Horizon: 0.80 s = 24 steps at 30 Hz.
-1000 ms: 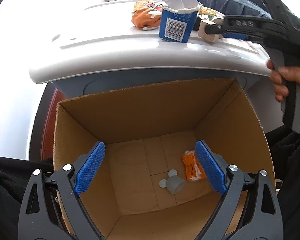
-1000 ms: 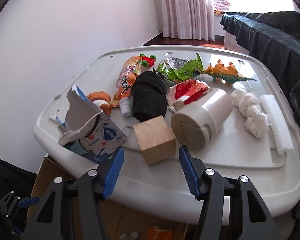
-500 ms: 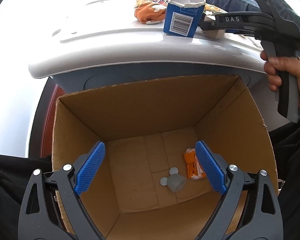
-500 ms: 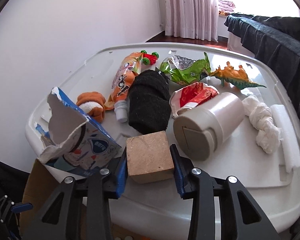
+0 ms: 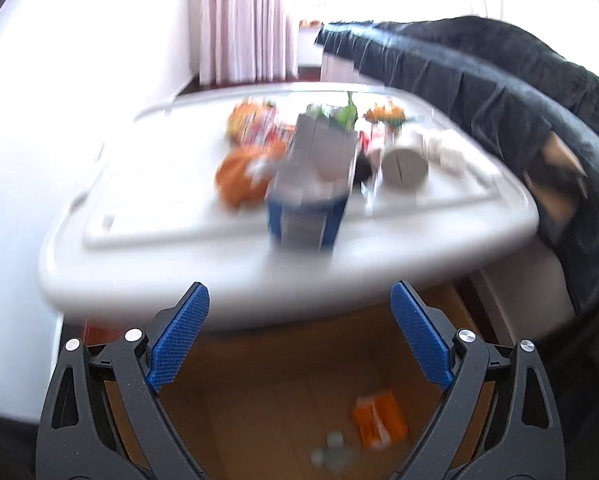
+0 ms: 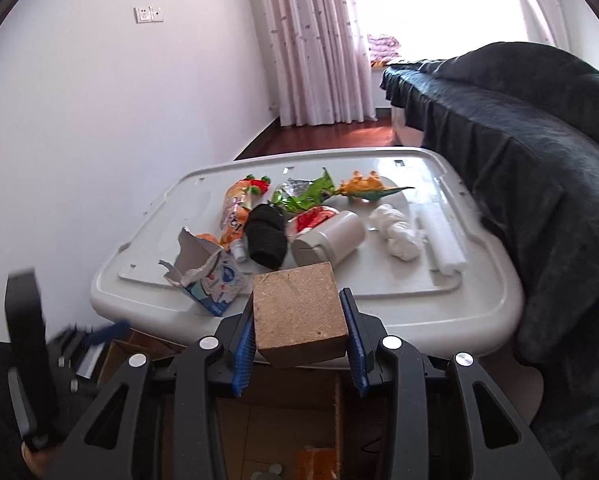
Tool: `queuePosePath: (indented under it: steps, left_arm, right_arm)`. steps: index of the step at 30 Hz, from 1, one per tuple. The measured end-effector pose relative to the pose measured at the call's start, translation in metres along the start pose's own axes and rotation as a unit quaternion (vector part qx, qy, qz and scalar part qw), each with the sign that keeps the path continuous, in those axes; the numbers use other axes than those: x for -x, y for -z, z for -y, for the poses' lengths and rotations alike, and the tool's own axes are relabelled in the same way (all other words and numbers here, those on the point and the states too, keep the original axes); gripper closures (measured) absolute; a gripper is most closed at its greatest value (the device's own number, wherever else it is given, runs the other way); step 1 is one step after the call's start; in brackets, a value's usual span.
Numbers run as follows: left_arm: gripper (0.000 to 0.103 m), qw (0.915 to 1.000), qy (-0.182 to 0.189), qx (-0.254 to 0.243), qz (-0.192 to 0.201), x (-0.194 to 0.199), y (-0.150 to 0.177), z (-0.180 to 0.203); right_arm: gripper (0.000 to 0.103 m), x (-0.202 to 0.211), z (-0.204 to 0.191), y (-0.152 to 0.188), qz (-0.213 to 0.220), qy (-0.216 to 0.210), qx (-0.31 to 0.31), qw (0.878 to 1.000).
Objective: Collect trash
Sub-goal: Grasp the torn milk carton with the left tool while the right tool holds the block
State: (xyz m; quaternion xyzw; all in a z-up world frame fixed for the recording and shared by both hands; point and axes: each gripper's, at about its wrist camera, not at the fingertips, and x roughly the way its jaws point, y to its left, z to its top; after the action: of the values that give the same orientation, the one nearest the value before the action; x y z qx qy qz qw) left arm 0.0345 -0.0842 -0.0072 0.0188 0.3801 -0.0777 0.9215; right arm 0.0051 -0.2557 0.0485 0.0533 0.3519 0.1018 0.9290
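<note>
My right gripper [image 6: 299,336] is shut on a brown block [image 6: 299,316] and holds it lifted off the white lid [image 6: 419,292], above the cardboard box [image 6: 283,420]. My left gripper [image 5: 299,340] is open and empty over the box [image 5: 267,380], facing the lid's front edge [image 5: 219,284]. The left wrist view is blurred. A torn blue carton [image 5: 307,208] stands at the lid's front; it also shows in the right wrist view [image 6: 207,276]. An orange wrapper [image 5: 379,416] and small grey caps [image 5: 331,452] lie in the box.
On the lid lie a beige jar [image 6: 331,240], a black sock [image 6: 265,234], a green wrapper [image 6: 303,196], an orange pouch [image 6: 235,212], a toy dinosaur [image 6: 363,186], a white cloth [image 6: 397,232] and a foam strip [image 6: 443,240]. A dark sofa [image 6: 539,160] stands at right.
My right gripper has lifted the brown block off the lid and pulled back over the box. My left gripper has swung up from looking into the box toward the lid.
</note>
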Motion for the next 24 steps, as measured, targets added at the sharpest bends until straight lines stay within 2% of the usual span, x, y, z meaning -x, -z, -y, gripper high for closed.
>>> queuePosePath:
  steps: [5, 9, 11, 12, 13, 14, 20, 24]
  left_arm:
    - [0.013, 0.9986, -0.033, -0.011, 0.041, -0.028, -0.019, 0.006]
    - [0.013, 0.9964, -0.047, -0.031, 0.063, -0.051, -0.022, 0.008]
    - [0.014, 0.996, -0.046, -0.032, 0.07, -0.059, -0.026, 0.008]
    - [0.016, 0.9958, -0.041, -0.032, 0.076, -0.062, -0.026, 0.009]
    - [0.037, 0.9955, -0.028, -0.033, 0.084, -0.065, -0.027, 0.009]
    - [0.053, 0.996, -0.015, -0.037, 0.08, -0.068, -0.027, 0.009]
    - [0.056, 0.9972, 0.03, 0.005, 0.069, -0.063, -0.03, -0.001]
    - [0.056, 0.9973, 0.027, 0.008, 0.067, -0.038, -0.029, -0.007]
  right_arm:
    - [0.065, -0.005, 0.006, 0.005, -0.014, -0.009, -0.007, 1.0]
    - [0.064, -0.007, 0.009, 0.003, -0.015, -0.027, -0.025, 0.999]
    - [0.065, -0.009, 0.009, 0.001, -0.014, -0.021, -0.027, 0.999]
    - [0.065, -0.01, 0.008, 0.001, -0.015, -0.019, -0.027, 0.999]
    - [0.064, -0.012, 0.008, 0.001, -0.017, -0.017, -0.029, 0.999]
    - [0.064, -0.015, 0.008, 0.001, -0.02, -0.017, -0.03, 0.999]
    - [0.064, -0.022, 0.008, 0.003, -0.031, -0.011, -0.034, 0.999]
    - [0.064, -0.022, 0.01, 0.003, -0.028, -0.013, -0.039, 0.999]
